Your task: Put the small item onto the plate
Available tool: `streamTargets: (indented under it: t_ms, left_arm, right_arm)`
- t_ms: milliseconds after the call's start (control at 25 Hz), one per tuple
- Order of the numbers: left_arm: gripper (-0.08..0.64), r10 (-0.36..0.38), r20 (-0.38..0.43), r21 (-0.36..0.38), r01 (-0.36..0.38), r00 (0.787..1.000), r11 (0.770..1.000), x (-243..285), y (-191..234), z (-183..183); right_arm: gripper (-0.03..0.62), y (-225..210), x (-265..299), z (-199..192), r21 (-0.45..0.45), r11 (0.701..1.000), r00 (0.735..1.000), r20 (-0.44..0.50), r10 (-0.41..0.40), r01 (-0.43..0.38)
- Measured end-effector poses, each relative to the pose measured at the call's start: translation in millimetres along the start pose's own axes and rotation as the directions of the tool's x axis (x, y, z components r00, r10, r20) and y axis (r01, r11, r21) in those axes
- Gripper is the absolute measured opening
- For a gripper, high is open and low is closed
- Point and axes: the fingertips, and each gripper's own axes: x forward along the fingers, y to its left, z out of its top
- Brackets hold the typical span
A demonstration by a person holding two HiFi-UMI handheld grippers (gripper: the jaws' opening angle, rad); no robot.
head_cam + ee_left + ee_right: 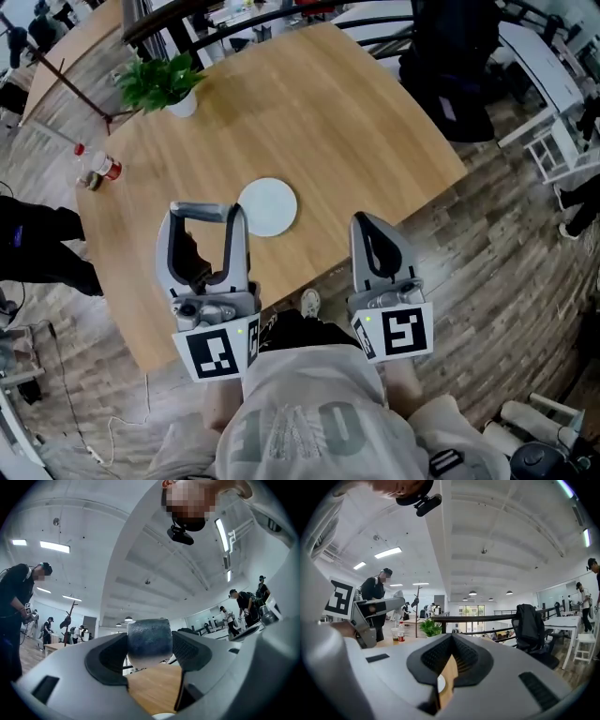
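Now the left hand-held gripper point(203, 217) holds the small item point(149, 638), a short dark blue-grey cylinder with a paler lower end, and both pads press on its sides with the jaws standing quite wide around it. The item is up in the air over the wooden table point(356, 122). In the head view it is just to the left of the round white plate point(269, 206) and not yet over it. The right hand-held gripper point(367, 225) is closed and holds nothing. Only a thin slit shows between its pads, and through this slit a bit of table and plate can be seen. It waits near the table edge, on the other side of the plate. I judge the step in hand is the carrying of the item to the plate. To do it well, I would move the left hand-held gripper sideways until the item is above the middle of the plate, not above the rim. I would then tip the jaws downward, because this gripper now looks rather forward and upward. I would bring the item down until its flat end rests on the plate, and only then open the jaws, since a cylinder dropped on its side may roll off. The right hand-held gripper should keep away from the plate
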Motion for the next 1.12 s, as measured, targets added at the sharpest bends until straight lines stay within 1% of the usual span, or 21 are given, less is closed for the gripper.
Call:
streamTargets:
  t_ms: [120, 240, 360, 520, 720, 880, 1000, 1120]
  left_arm:
    - [0.302, 0.010, -0.033, 0.019, -0.010, 0.999, 1.000, 1.4, 7.7, -8.7]
    - [0.302, 0.015, -0.037, 0.015, -0.015, 0.999, 1.000, 16.2, 15.4, -16.0]
    - [0.302, 0.007, -0.031, -0.007, -0.007, 0.999, 1.000, 28.4, 18.2, -14.2]
    - [0.302, -0.032, -0.023, -0.024, 0.032, 0.999, 0.999, 36.8, 13.2, -9.1]
    - [0.302, -0.082, -0.004, -0.024, 0.082, 0.997, 0.996, 43.5, 6.0, 2.1]
    - [0.302, -0.102, -0.016, -0.040, 0.101, 0.995, 0.994, 49.4, 10.3, -1.4]
    - [0.302, -0.117, -0.038, -0.049, 0.115, 0.992, 0.992, 54.6, 12.6, -9.6]
    - [0.302, -0.148, -0.112, -0.054, 0.142, 0.983, 0.988, 62.7, 11.1, -31.8]
  right_arm:
    - [0.017, 4.1, 11.3, 1.4, 0.039, 0.999, 1.000, 0.024, 0.017, -0.018]
    - [0.017, 6.2, 26.5, 8.9, 0.030, 0.999, 0.999, 0.037, 0.028, -0.029]
    - [0.017, 8.3, 29.1, 25.2, 0.028, 0.999, 0.997, 0.073, 0.019, -0.022]
    - [0.017, 9.8, 24.7, 42.9, 0.027, 1.000, 0.993, 0.115, -0.008, 0.005]
    - [0.017, 10.6, 22.0, 54.2, 0.022, 0.999, 0.991, 0.132, -0.032, 0.030]
    - [0.017, 17.0, 26.6, 58.3, 0.014, 0.999, 0.990, 0.135, -0.041, 0.040]
    - [0.017, 20.8, 31.4, 57.5, 0.017, 0.999, 0.990, 0.134, -0.046, 0.045]
    - [0.017, 24.1, 35.6, 55.2, 0.014, 0.999, 0.991, 0.123, -0.047, 0.046]
